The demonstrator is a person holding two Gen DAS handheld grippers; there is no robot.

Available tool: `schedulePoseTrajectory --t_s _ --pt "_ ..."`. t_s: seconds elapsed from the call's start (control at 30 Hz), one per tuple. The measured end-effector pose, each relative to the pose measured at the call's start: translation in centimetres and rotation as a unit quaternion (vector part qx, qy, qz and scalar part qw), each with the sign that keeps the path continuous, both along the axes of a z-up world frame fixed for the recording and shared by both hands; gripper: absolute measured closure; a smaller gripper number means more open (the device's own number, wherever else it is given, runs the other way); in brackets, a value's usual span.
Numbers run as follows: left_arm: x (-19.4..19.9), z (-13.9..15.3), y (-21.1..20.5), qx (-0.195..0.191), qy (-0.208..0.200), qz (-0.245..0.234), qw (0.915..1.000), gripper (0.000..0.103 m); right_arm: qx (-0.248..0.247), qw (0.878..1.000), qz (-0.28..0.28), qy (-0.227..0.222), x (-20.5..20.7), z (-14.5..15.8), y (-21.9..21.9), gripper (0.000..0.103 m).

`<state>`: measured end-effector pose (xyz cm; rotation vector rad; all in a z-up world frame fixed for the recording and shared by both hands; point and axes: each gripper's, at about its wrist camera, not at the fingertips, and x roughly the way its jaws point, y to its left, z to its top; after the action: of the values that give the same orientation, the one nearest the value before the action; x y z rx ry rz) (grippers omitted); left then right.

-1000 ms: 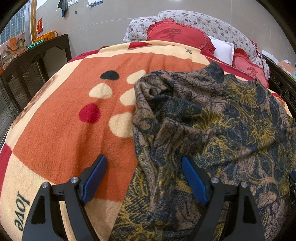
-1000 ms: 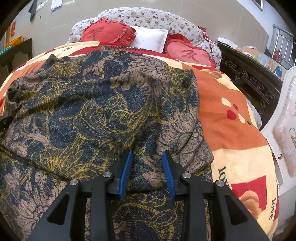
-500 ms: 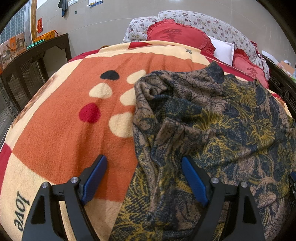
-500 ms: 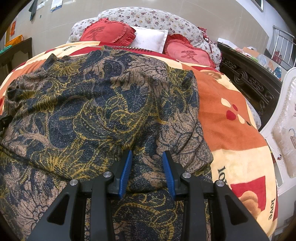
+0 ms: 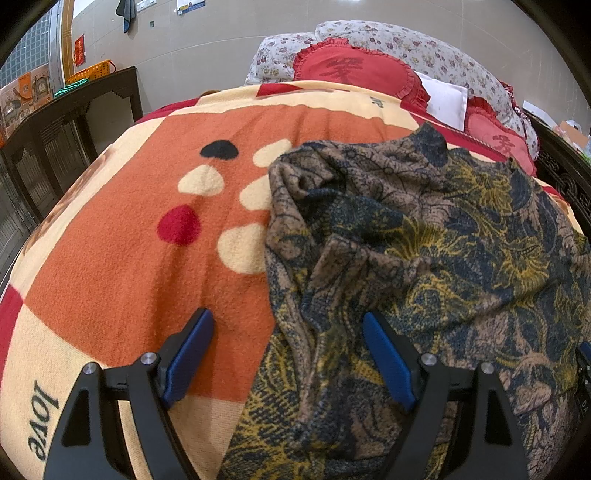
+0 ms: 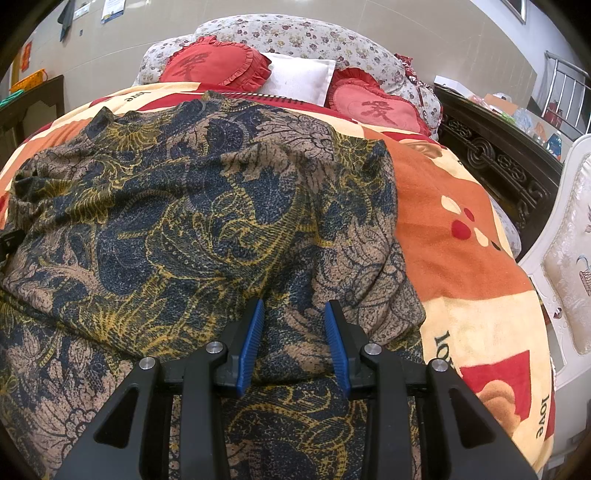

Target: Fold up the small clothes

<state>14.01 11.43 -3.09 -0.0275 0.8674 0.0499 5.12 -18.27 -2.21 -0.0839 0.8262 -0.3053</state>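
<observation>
1. Brown, navy and mustard paisley knit makes up the garment [image 5: 424,258], which lies rumpled on the blanket [image 5: 129,266] and fills the centre and right of the left wrist frame; in the right wrist frame it covers the left and middle.
2. Orange, cream and red fleece with heart shapes and the word "love" is the blanket's surface, bare at the left of the left wrist frame and along the right side of the right wrist frame.
3. The left gripper [image 5: 288,347] sits at the bottom of its frame with the jaws spread wide; the left blue pad [image 5: 188,354] is over bare orange blanket, the right one over the garment, and the garment's left edge runs up between them. Nothing is clamped.
4. The right gripper [image 6: 295,332] sits at the bottom centre of its frame, jaws partly closed with a ridge of the garment's cloth between the blue pads [image 6: 251,343]. Whether the pads actually squeeze the cloth, I cannot tell.
5. At the top of both frames lie red heart cushions [image 6: 214,66], a white pillow [image 6: 299,79] between them, and a floral bolster [image 6: 295,35] behind.
6. Dark carved wooden furniture [image 5: 55,147] stands at the upper left of the left wrist frame
</observation>
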Motion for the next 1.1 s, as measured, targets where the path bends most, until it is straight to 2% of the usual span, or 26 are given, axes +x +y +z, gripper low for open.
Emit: schedulePoseTrajectory --t_s 0.57,0.7,0.8,0.9,1.0,1.1 --pt "0.0 0.0 0.0 0.0 0.001 -0.001 1.0 0.016 0.0 1.0 0.0 0.001 0.0 0.0 0.0 0.068" --pt "0.2 0.7 0.3 -0.005 0.018 -0.015 0.9997 0.016 0.05 0.999 0.009 -0.01 -0.6 1.6 -1.6 0.068" --pt "-0.5 2.4 1.6 -0.021 0.032 -0.021 0.9991 0.016 0.055 0.998 0.009 -0.038 -3.1 5.0 -3.3 0.068" --pt "-3.4 5.9 5.1 -0.063 0.018 -0.038 0.9971 0.016 0.072 0.996 0.03 -0.048 -6.3 7.5 -5.1 0.067" --pt "-7.5 8.0 8.1 -0.058 0.022 -0.063 0.9961 0.016 0.087 0.993 0.057 -0.05 -10.5 8.7 -6.8 0.067" --pt "-12.5 8.1 9.6 -0.04 0.045 -0.106 0.9926 0.016 0.092 0.991 0.079 -0.048 -15.4 8.6 -7.9 0.067"
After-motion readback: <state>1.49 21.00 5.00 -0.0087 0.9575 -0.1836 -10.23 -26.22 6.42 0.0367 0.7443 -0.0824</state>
